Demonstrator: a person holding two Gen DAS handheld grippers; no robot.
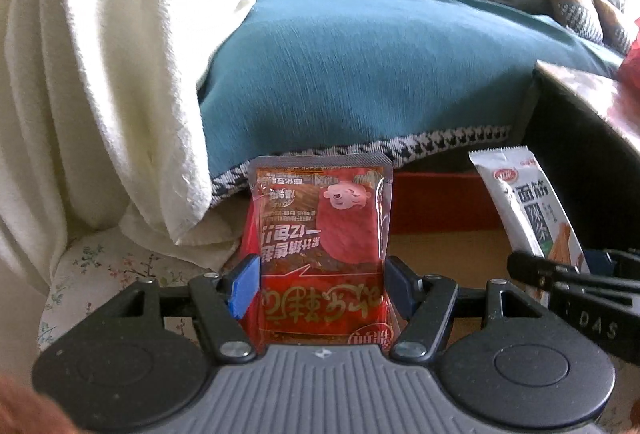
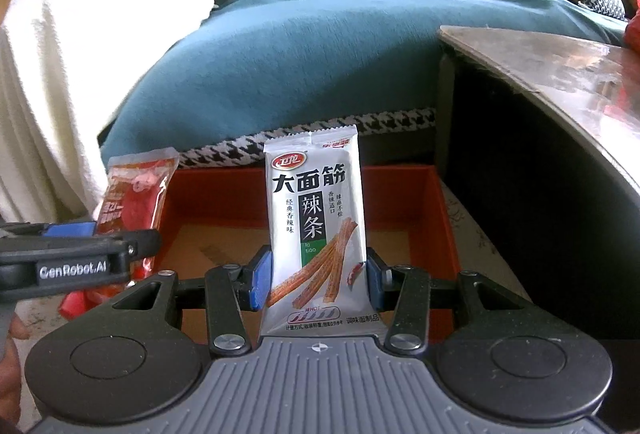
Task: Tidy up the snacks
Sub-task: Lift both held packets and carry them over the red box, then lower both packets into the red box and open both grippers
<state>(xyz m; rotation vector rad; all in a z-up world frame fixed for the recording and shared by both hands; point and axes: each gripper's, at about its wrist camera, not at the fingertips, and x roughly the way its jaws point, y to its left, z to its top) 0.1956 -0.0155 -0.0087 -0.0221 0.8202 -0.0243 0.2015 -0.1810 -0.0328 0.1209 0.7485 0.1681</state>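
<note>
Red packet [image 1: 320, 250], white packet [image 2: 316, 234], apparently clamped.

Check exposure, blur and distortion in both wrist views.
Left wrist: white blanket blown out, sofa motion-smeared, red packet fairly sharp. Right wrist: glare on the table top, fisheye bends its edge, white packet print crisp.

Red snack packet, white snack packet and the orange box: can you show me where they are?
red snack packet [image 1: 322, 234], left wrist view, middle of its front.
white snack packet [image 2: 316, 230], right wrist view, middle of its front.
orange box [image 2: 444, 218], right wrist view, its right wall.
</note>
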